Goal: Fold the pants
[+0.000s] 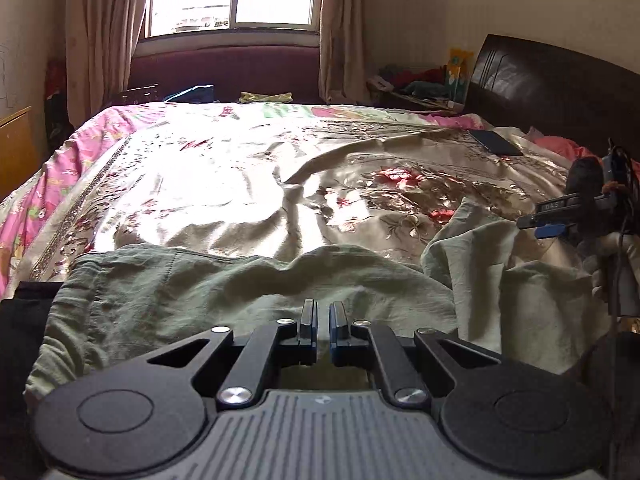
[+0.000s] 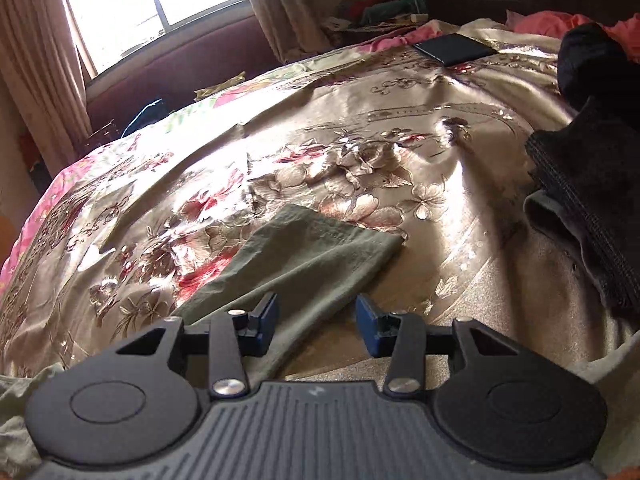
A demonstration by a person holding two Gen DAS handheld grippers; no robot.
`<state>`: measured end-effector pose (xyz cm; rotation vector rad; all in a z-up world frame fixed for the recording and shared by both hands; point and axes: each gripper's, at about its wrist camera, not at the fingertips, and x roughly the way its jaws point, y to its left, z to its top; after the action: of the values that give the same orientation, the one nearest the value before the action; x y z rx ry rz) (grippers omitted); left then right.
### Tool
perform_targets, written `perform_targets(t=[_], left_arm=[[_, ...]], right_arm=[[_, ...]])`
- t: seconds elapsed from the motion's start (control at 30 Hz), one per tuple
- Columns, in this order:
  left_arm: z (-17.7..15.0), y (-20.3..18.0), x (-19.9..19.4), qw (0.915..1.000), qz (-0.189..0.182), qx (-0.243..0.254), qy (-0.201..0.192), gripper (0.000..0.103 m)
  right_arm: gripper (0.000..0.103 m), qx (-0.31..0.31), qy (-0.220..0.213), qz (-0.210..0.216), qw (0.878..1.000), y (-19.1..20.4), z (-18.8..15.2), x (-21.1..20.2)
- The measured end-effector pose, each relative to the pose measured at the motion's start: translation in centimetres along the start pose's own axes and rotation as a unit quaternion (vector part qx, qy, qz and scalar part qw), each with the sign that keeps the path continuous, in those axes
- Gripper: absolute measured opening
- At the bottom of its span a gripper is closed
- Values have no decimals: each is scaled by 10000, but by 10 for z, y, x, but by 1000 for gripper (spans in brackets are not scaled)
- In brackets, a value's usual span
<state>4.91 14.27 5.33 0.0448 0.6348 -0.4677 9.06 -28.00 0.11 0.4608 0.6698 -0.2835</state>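
Note:
Pale green pants [image 1: 192, 304] lie rumpled across the near edge of a bed with a shiny floral cover [image 1: 224, 184]. My left gripper [image 1: 323, 316] is low over the pants, jaws nearly closed with a thin gap; no cloth shows between them. In the right wrist view one pant leg end [image 2: 312, 252] lies flat on the cover, its hem pointing away. My right gripper [image 2: 316, 320] is open, its fingers either side of that leg, just above it. The right gripper also shows at the right edge of the left wrist view [image 1: 560, 220].
A dark phone or tablet [image 2: 454, 49] lies on the far right of the bed. Folded dark clothes [image 2: 592, 200] are stacked at the right. A dark headboard [image 1: 552, 92], a window and curtains stand behind. A cluttered bedside shelf [image 1: 416, 84] is at the back.

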Motion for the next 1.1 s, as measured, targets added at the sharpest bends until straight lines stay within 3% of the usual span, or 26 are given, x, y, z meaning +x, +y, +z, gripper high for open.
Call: perform_targets(t=[0.13,0.27,0.33,0.4,0.47,0.57,0.7,0.87,0.97,1.1], left_arm=[[13,-36,35,9990,-421,52,104,21],[19,-55,62,9975,-623,125,295,21],[20,-62,71,9972,-641,148,360,21],[22,-68,77,9969,-653,154,410,21],[23,-77,81,9966,-659,221,442,21],[28,-93,83,9958,-711,401,423,21],[35,-113,75,9939,-902,549,319,21],[41,-138,59,9900,-1222,696,111,22],[35,-150,58,9875,-1394,715,194,22],[22,-168,61,9835,-1530,859,430,22]], right_arm=[[43,981,225,264,9946,-34,4,30],[41,1452,83,575,9877,-56,10,43],[29,1561,56,636,9857,-61,14,52],[3,1713,122,732,9824,-65,16,59],[3,2080,178,990,9730,-74,19,61],[3,2130,-99,1295,9684,-81,27,32],[3,2100,-685,1724,9599,-101,43,-42],[2,2223,-1341,1711,9504,-147,29,-144],[2,2327,-1213,1262,9567,-173,-1,-167],[3,2731,-604,740,9572,-204,-54,-155]])
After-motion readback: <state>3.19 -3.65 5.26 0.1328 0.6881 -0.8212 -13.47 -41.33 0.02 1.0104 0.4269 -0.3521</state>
